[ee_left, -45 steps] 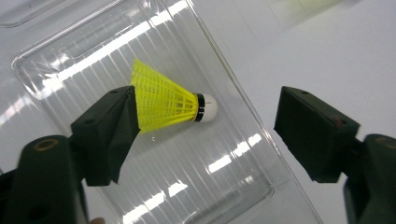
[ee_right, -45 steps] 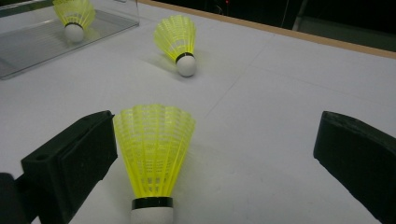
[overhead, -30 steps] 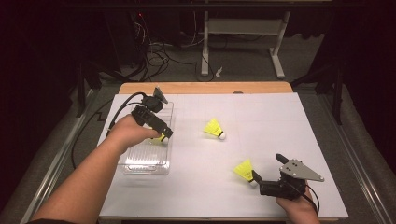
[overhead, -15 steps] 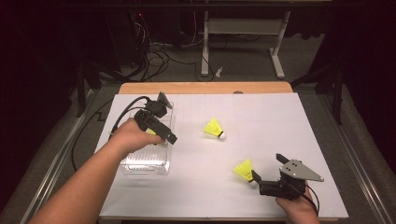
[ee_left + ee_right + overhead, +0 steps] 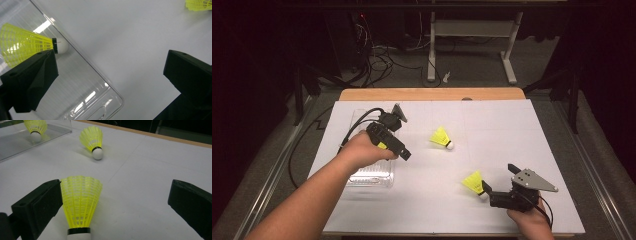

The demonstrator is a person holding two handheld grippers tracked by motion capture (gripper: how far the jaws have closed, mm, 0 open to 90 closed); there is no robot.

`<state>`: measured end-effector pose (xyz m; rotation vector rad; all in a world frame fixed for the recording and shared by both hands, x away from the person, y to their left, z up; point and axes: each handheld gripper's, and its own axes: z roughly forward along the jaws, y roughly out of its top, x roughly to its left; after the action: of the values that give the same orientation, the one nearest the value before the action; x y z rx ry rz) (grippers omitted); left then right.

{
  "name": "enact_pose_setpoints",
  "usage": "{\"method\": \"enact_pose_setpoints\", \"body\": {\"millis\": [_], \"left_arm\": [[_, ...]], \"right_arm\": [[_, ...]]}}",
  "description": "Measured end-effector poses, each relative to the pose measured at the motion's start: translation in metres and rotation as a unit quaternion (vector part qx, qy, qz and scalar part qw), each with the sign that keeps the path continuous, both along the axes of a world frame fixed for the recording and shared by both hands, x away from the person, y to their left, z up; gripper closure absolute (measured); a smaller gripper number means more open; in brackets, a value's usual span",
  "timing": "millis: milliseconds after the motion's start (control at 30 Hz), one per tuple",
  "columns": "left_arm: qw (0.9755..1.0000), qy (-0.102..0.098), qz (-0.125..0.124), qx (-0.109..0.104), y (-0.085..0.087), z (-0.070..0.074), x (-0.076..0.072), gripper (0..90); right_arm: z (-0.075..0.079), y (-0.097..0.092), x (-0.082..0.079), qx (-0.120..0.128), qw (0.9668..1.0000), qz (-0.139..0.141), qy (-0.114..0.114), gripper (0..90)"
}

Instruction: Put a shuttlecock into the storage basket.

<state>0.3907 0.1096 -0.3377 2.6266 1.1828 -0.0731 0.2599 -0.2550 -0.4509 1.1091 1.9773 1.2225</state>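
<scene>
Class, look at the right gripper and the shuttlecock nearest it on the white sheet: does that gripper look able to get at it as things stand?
Probably yes. The right gripper has its jaws wide apart, with the nearest shuttlecock lying between them, close to one jaw, and nothing in the way.

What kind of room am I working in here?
Probably a lab or recording workshop, not a home: a white-covered table under a fixed camera, loose cables on the floor behind it, and a metal desk frame against a dark background.
</scene>
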Motion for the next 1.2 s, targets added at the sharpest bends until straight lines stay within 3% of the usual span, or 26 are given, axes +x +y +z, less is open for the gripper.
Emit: {"method": "enact_pose_setpoints", "body": {"millis": [733,1200], "left_arm": [[0.9989,-0.007,-0.043,-0.017,-0.056,0.0,-0.007,0.7],[0.9979,0.0,-0.063,-0.011,-0.09,-0.019,0.002,0.7]], "right_arm": [[0.002,-0.004,-0.007,0.0,1.0,-0.001,-0.006,0.1],[0.004,-0.007,-0.009,0.003,1.0,0.0,-0.007,0.1]]}}
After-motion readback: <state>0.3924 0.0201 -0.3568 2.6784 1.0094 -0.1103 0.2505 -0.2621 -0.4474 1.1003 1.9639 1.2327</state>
